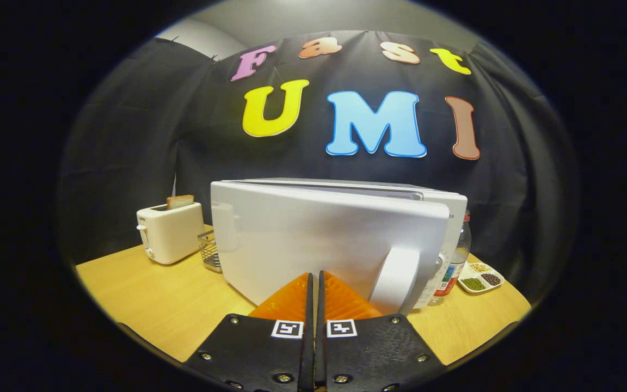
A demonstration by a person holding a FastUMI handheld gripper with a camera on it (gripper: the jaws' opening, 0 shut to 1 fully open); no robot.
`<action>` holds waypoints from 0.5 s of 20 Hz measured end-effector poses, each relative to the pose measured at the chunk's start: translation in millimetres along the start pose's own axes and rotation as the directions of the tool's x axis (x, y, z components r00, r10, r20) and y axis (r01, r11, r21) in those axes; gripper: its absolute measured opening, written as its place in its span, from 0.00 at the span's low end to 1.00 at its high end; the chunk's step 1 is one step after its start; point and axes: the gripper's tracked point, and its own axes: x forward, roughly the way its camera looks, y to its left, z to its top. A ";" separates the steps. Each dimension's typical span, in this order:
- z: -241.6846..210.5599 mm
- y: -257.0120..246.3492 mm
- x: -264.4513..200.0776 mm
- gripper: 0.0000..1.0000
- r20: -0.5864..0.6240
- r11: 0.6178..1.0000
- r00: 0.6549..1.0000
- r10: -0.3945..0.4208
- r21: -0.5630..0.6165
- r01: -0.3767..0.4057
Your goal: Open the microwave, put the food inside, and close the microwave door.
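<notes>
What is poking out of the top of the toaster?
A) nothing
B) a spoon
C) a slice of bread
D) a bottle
C: a brown slice of bread sticks up from the slot of the toaster, which stands on the table left of the microwave. The gripper has its fingers closed together, just in front of the microwave door.
</notes>
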 end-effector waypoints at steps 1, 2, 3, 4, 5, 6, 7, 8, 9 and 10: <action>1.1 -5.7 6.7 0.02 0.001 1.000 1.000 -0.020 -0.003 0.020; 2.5 -9.3 12.9 0.02 0.002 0.999 0.999 -0.036 -0.008 0.036; 3.4 -14.1 20.8 0.02 0.001 0.999 0.999 -0.053 -0.009 0.053; 4.2 -17.0 26.7 0.02 -0.002 0.998 0.998 -0.066 -0.005 0.066; 5.8 -20.2 34.0 0.02 -0.008 0.997 0.997 -0.080 0.002 0.080; 7.1 -23.3 42.3 0.02 -0.016 0.996 0.996 -0.092 0.011 0.092; 9.4 -27.4 49.2 0.02 -0.018 0.994 0.994 -0.106 0.015 0.106; 12.2 -31.8 57.0 0.02 -0.015 0.992 0.992 -0.122 0.007 0.122; 12.8 -35.6 63.7 0.02 -0.025 0.991 0.991 -0.134 0.001 0.134; 14.1 -36.0 64.9 0.02 -0.020 0.989 0.989 -0.146 0.006 0.146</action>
